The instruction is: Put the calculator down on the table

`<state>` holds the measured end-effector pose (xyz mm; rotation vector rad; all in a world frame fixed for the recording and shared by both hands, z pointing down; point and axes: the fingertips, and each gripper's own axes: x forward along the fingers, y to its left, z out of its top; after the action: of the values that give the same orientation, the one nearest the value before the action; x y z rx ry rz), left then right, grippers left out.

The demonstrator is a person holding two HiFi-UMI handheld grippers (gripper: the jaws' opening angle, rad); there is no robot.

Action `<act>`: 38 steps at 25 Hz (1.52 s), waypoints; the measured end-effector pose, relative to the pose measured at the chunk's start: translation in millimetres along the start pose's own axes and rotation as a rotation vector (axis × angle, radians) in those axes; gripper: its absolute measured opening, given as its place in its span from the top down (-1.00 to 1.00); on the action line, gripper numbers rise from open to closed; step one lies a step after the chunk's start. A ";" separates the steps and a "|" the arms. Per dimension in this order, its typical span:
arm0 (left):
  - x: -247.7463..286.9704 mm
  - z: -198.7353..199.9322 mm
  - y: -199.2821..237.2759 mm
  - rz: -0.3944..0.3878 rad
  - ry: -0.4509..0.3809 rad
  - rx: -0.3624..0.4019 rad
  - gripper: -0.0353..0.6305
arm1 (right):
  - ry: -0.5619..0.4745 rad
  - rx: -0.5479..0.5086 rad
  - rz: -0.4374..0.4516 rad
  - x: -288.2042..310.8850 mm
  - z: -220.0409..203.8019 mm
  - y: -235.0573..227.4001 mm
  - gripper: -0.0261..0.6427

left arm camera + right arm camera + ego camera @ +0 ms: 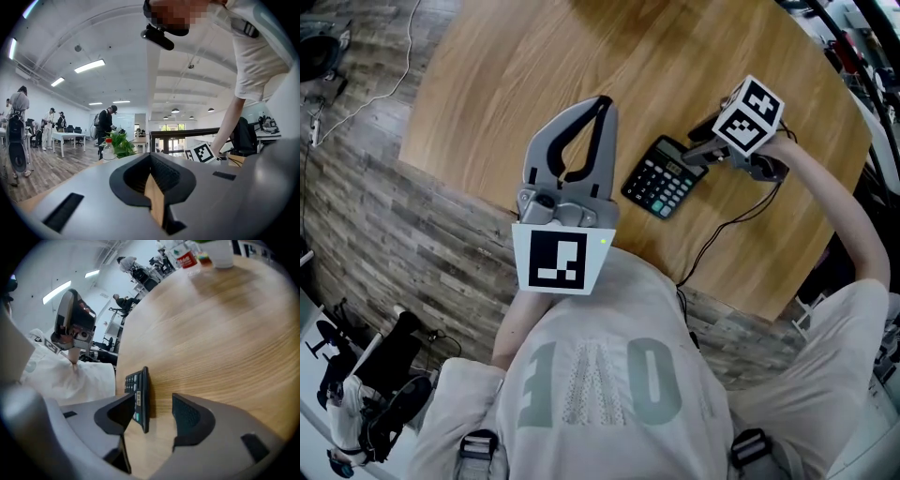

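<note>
The right gripper [154, 404] has its jaws spread, pads not pressing the calculator [140, 394] between them; it lies flat on the table [581, 56], near the person's edge. The putting-down looks done; only drawing back remains. The left gripper [602, 101] hovers well apart, pressed together, empty.

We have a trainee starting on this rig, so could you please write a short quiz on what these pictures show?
1. True or false: the left gripper holds the calculator.
2. On the right gripper, the jaws are: A) shut, with nothing between them; B) apart, with the calculator between them; C) apart, with nothing between them.
3. Fill in: the top of the table looks like ___.

Key: 1 false, its jaws are shut on nothing. 2 B. 3 wood.
</note>
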<state>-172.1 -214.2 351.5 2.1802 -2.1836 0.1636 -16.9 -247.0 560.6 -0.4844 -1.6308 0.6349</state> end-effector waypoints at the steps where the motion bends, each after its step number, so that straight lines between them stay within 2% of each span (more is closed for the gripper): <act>1: -1.0 4.4 -1.4 -0.007 -0.009 0.007 0.87 | -0.038 0.005 -0.059 -12.8 2.7 -6.4 0.22; 5: -8.6 30.0 -9.8 -0.035 -0.054 0.023 0.87 | -0.266 0.017 -0.344 -76.2 7.3 -16.4 0.22; 9: -12.4 64.5 -15.5 -0.068 -0.141 0.026 0.87 | -0.600 0.060 -0.689 -157.2 6.1 4.7 0.23; 12: -9.4 87.3 -19.3 -0.113 -0.206 0.044 0.87 | -0.900 0.117 -0.895 -212.8 -3.5 47.4 0.26; 14: -9.3 101.1 -26.8 -0.147 -0.246 0.056 0.87 | -1.100 0.154 -1.046 -240.9 -21.2 84.6 0.39; 15: -12.1 107.8 -31.5 -0.154 -0.261 0.059 0.87 | -1.187 0.168 -1.124 -251.1 -32.1 105.5 0.52; 17: -22.5 120.6 -40.6 -0.154 -0.289 0.055 0.87 | -1.338 0.196 -1.265 -260.9 -54.9 149.1 0.61; 19: -31.2 131.4 -48.9 -0.155 -0.316 0.050 0.87 | -1.475 0.251 -1.370 -256.4 -77.1 186.8 0.67; 22: -37.4 137.3 -62.7 -0.177 -0.325 0.045 0.87 | -1.625 0.353 -1.467 -231.6 -100.1 224.1 0.70; 25: -40.5 142.1 -75.6 -0.211 -0.333 0.053 0.87 | -1.688 0.400 -1.525 -213.9 -105.2 241.8 0.81; 38: -43.0 147.5 -97.9 -0.256 -0.347 0.091 0.87 | -1.684 0.366 -1.502 -207.7 -100.9 239.5 0.83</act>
<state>-68.5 -187.9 204.1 2.6886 -2.0518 -0.1396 104.8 -184.1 257.4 1.9466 -2.5257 -0.0301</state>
